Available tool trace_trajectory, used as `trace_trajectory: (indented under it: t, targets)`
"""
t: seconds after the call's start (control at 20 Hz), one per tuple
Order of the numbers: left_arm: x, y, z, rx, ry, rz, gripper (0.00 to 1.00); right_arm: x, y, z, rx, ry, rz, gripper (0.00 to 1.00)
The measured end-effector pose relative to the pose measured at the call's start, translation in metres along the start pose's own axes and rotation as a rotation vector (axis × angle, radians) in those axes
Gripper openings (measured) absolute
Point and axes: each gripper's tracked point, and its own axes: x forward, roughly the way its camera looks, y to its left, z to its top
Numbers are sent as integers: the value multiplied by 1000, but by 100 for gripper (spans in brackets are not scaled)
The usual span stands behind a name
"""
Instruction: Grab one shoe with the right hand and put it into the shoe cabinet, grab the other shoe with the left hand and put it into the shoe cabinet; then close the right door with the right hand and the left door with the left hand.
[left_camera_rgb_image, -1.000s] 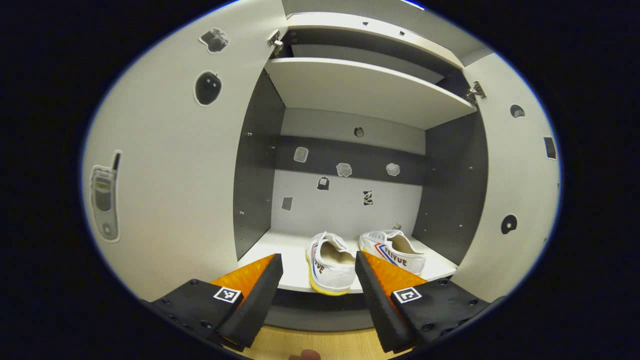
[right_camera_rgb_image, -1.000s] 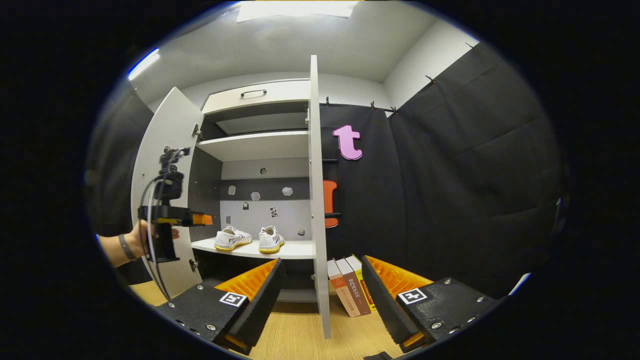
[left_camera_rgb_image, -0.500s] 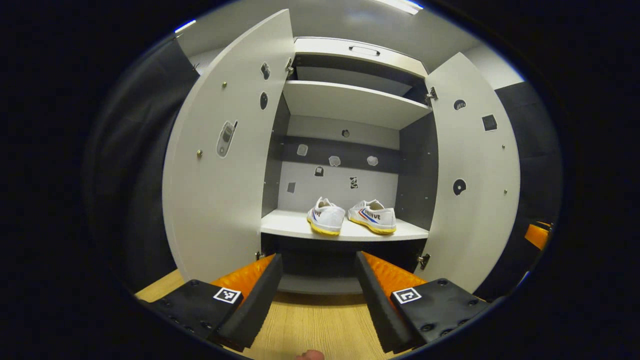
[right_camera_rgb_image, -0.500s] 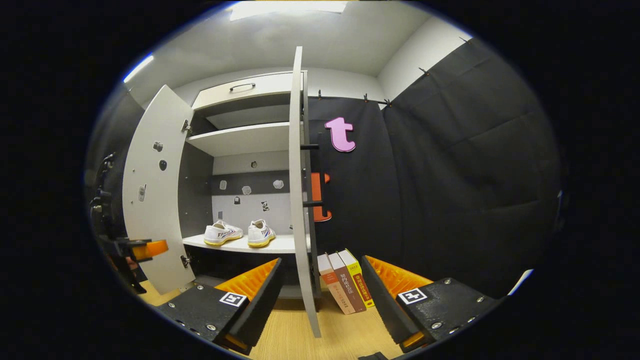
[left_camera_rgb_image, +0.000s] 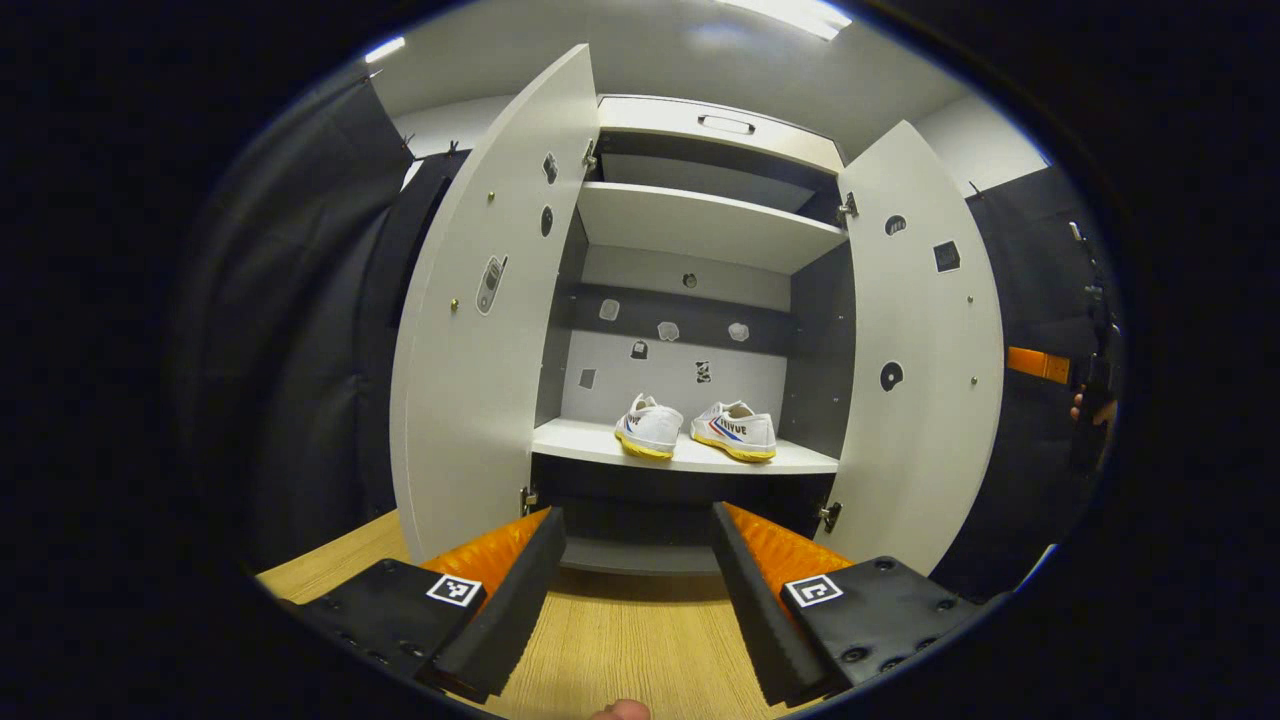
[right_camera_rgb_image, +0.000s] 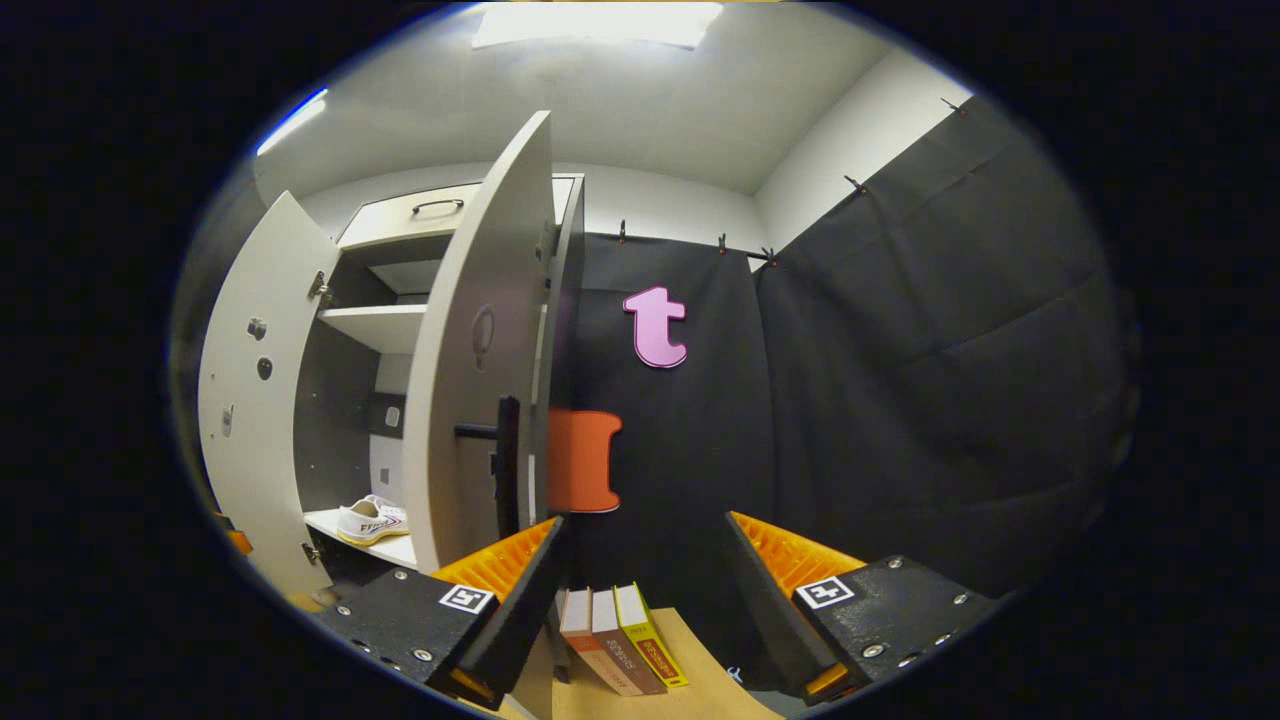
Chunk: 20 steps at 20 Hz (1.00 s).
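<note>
Two white shoes with yellow soles, one (left_camera_rgb_image: 648, 428) on the left and one (left_camera_rgb_image: 734, 432) on the right, stand side by side on the lower shelf (left_camera_rgb_image: 590, 445) of the open shoe cabinet. My left gripper (left_camera_rgb_image: 635, 590) is open, back from the cabinet above the wooden floor. The left door (left_camera_rgb_image: 470, 330) and right door (left_camera_rgb_image: 925, 350) both stand open. In the right gripper view, my right gripper (right_camera_rgb_image: 640, 600) is open, close to the outer face of the right door (right_camera_rgb_image: 480, 370) and its black handle (right_camera_rgb_image: 505, 460); one shoe (right_camera_rgb_image: 372, 520) shows past that door.
Three books (right_camera_rgb_image: 620, 640) lean beside the cabinet on the wooden floor (left_camera_rgb_image: 620, 650). An upper shelf (left_camera_rgb_image: 700, 225) and a drawer (left_camera_rgb_image: 720, 125) sit above the shoes. The right gripper, held by a hand (left_camera_rgb_image: 1090, 400), shows far right in the left gripper view.
My left gripper has pulled back from the shelf, leaving both shoes on it. My right gripper has swung round to the outer side of the right door, nearer its handle.
</note>
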Motion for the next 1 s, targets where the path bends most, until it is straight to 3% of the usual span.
trace_trajectory:
  t: [0.15,0.55,0.8,1.0]
  targets:
    - [0,1,0,11,8,5,94,16,0,3,10,4,8,98]
    - [1,-1,-5,23,21,-9,94,18,35,1,-20,17,80,88]
    - [4,-2,-7,14,22,-30,94,8,74,0,-11,34,139,87]
    - [3,4,-13,1,38,-32,94,0,116,-4,18,58,231,87]
